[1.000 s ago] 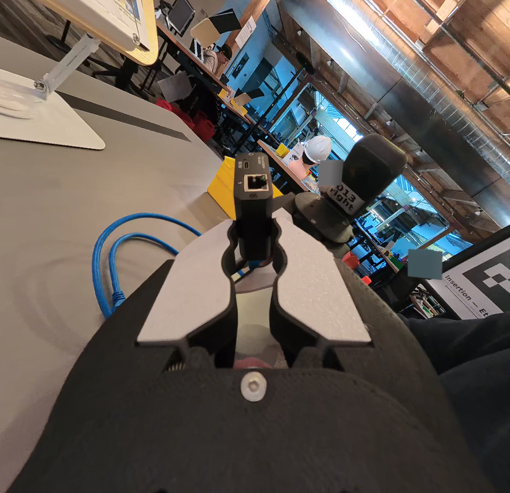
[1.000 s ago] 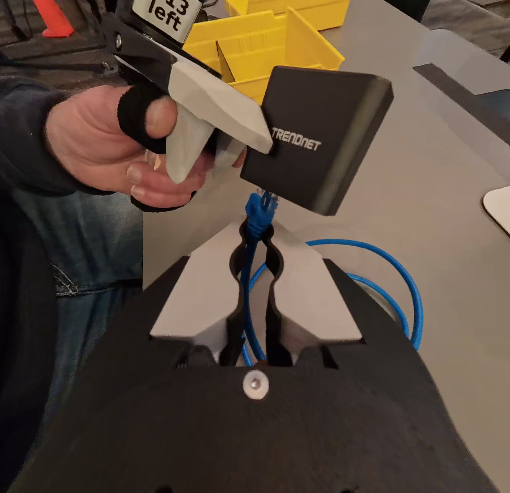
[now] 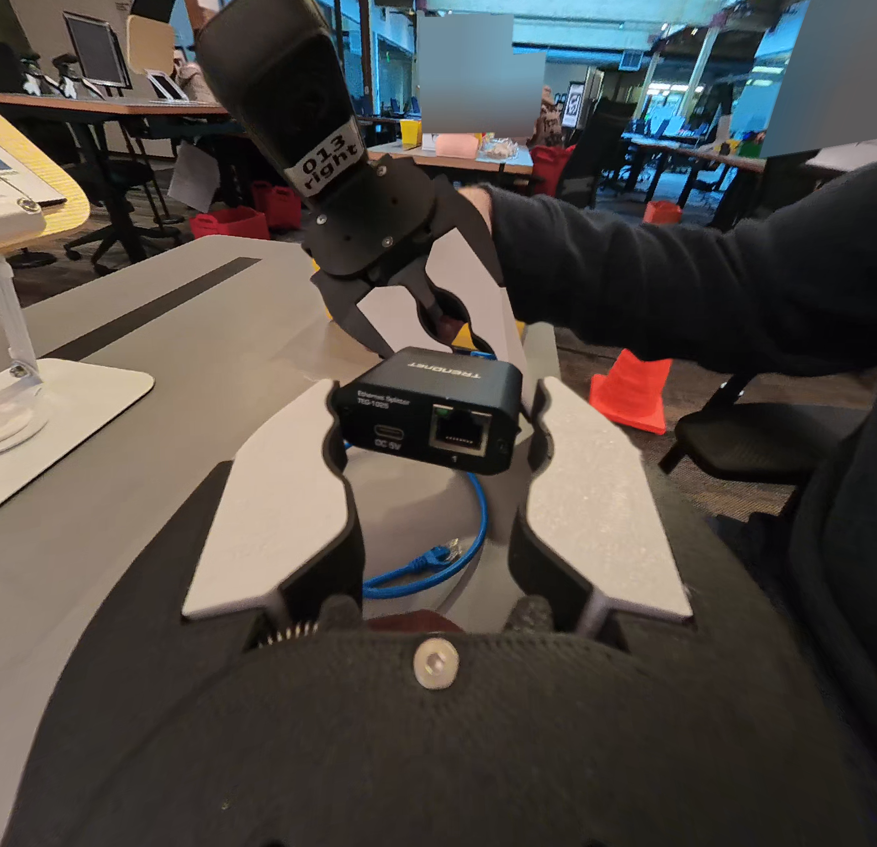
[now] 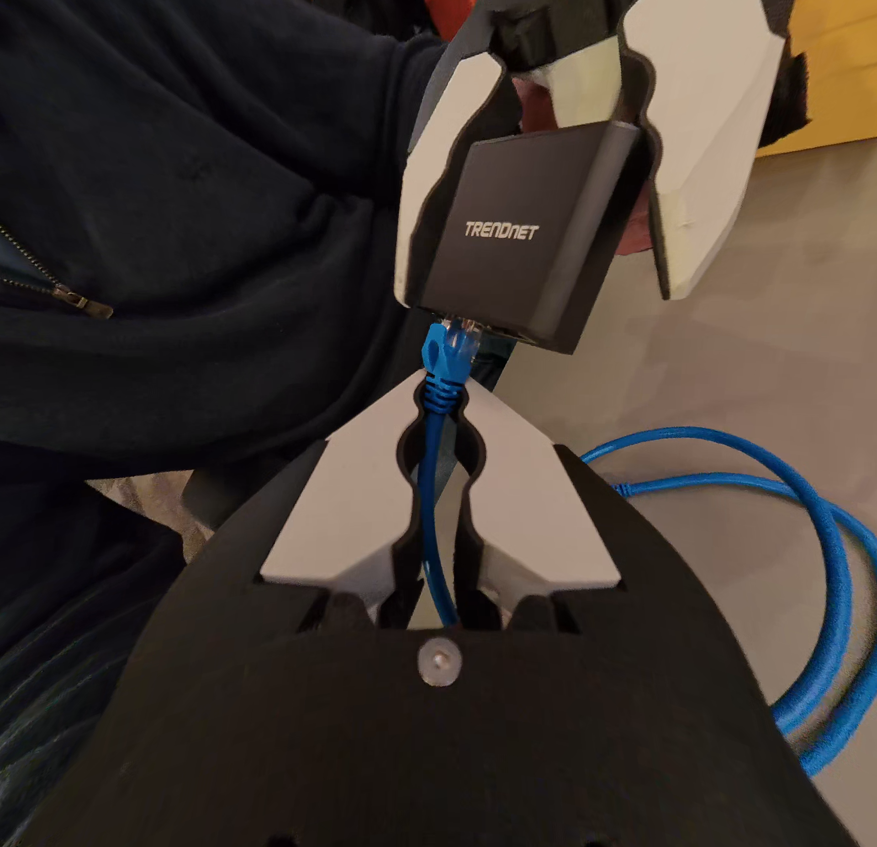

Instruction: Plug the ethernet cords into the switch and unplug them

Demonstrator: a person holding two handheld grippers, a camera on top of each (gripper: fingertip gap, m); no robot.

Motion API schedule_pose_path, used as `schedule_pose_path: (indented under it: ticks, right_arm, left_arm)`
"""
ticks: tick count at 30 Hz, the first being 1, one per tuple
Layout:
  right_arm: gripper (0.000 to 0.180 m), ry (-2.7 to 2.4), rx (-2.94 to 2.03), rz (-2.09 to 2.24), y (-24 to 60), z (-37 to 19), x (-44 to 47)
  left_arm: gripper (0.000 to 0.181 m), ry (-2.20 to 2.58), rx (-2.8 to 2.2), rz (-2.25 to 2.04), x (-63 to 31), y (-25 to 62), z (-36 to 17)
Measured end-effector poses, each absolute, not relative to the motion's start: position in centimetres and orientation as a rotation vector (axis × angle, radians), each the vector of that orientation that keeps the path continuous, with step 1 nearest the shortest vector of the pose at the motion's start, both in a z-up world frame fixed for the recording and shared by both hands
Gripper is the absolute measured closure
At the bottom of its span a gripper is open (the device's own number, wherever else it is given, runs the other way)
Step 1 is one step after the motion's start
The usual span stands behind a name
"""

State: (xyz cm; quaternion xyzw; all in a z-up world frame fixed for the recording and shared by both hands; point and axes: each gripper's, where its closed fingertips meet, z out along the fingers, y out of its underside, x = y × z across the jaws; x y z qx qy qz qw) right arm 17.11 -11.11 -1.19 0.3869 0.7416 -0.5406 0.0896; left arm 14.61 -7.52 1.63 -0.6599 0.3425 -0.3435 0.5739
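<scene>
The black switch (image 3: 427, 411) hangs above the grey table (image 3: 190, 421), lying flat between my left gripper's (image 3: 434, 397) widely spread fingers, which clamp its two sides; this also shows in the right wrist view (image 4: 536, 297). An empty port faces the left camera. My right gripper (image 4: 443, 383) is shut on the blue ethernet cord (image 4: 434, 492) just behind its plug (image 4: 451, 345). The plug tip sits at a port on the switch's (image 4: 512, 236) far face; I cannot tell whether it is seated. The right gripper also shows beyond the switch (image 3: 446, 340).
The cord's slack loops on the table (image 4: 807, 516), and its other plug (image 3: 439, 556) lies under the switch. A white stand base (image 3: 71, 411) sits at left, a yellow bin (image 4: 830, 65) behind. An orange cone (image 3: 631, 392) and a chair (image 3: 759, 444) stand off the table's right edge. The left gripper's tips are roughly 5 cm from the right gripper's.
The left gripper held the switch upright by its thin faces; now its jaws are wider and hold it flat across its width. The right gripper has brought the plug to the port.
</scene>
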Motion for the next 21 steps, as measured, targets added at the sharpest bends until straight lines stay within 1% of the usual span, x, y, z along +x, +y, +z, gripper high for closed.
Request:
schedule_pose_path:
  ticks: [1, 5, 10, 13, 15, 17, 21]
  right_arm:
    - [0.176, 2.206, 1.151, -1.583, -11.1, -1.4, 17.2]
    - [0.176, 2.216, 1.179, -1.535, -10.7, -1.8, 17.3]
    - [0.176, 2.247, 1.264, -1.372, -9.6, -2.9, 17.8]
    - [0.176, 2.268, 1.288, -1.261, -9.2, -3.4, 18.1]
    - [0.176, 2.270, 1.293, -1.215, -9.3, -3.6, 18.0]
    - [0.176, 2.284, 1.297, -1.159, -9.3, -3.9, 18.0]
    - [0.176, 2.294, 1.295, -1.102, -9.5, -4.4, 17.8]
  left_arm:
    - [0.112, 0.816, -1.556, -0.782, 14.5, -7.5, 1.4]
    - [0.112, 0.868, -1.605, -0.693, 14.2, -7.5, 0.2]
    - [0.090, 1.030, -1.752, -0.375, 13.1, -7.0, -1.9]
    - [0.089, 1.115, -1.814, -0.260, 12.8, -6.9, -2.6]
    - [0.092, 1.171, -1.860, -0.216, 12.8, -6.9, -3.2]
    - [0.096, 1.211, -1.907, -0.205, 12.8, -7.0, -3.7]
    - [0.095, 1.294, -1.993, -0.217, 12.8, -7.5, -4.4]
